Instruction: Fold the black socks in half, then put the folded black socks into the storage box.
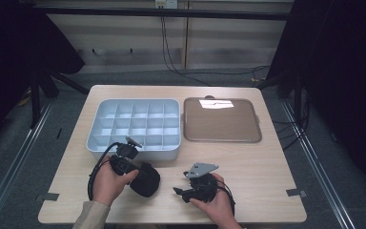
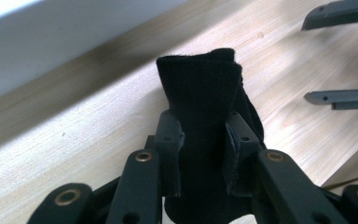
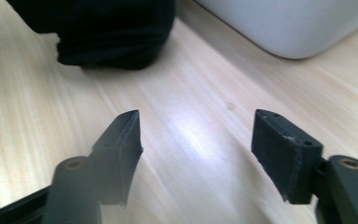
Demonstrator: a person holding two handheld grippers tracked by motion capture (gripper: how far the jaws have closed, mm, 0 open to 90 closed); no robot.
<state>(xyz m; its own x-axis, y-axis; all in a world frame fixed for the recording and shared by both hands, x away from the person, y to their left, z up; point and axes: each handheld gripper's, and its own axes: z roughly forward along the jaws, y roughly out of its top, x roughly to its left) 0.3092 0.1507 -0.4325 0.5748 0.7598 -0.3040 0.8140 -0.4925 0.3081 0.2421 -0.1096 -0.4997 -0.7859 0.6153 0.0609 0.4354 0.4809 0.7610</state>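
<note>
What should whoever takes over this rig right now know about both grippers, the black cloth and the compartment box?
Left gripper: shut on the black folded fabric bundle, low over the pale wooden table.
Right gripper: open, nothing between its jaws, beside the bundle.
White plastic compartment box: just behind the bundle, cells look empty. Brown square tray: to the box's right.
Done: bundle gripped.
Left: probably placing it in a cell.
</note>
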